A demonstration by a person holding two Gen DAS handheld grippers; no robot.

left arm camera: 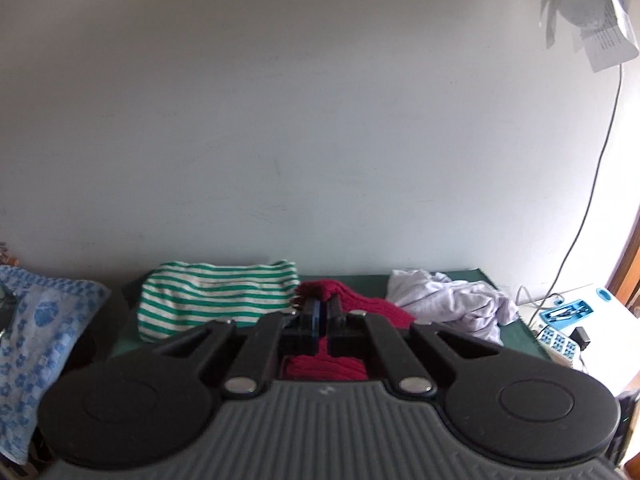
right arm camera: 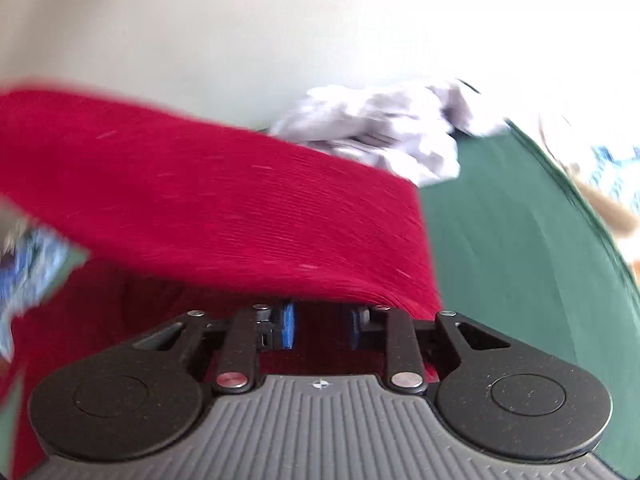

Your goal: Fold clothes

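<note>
Left gripper [left arm camera: 320,312], fingers pressed together, pinching the red garment [left arm camera: 360,308] lifted above the green table [left arm camera: 516,330]; right gripper [right arm camera: 322,328], fingers spread, beneath the same cloth. Striped garment [left arm camera: 212,300] and lilac garment [left arm camera: 452,300] lie along the far edge.

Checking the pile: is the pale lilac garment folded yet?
Not folded. The lilac garment lies crumpled in a heap on the green table, behind the red cloth.

red garment [right arm camera: 224,200], green-and-white striped top [left arm camera: 212,300], lilac shirt [left arm camera: 452,300], green tablecloth [right arm camera: 520,240]
</note>
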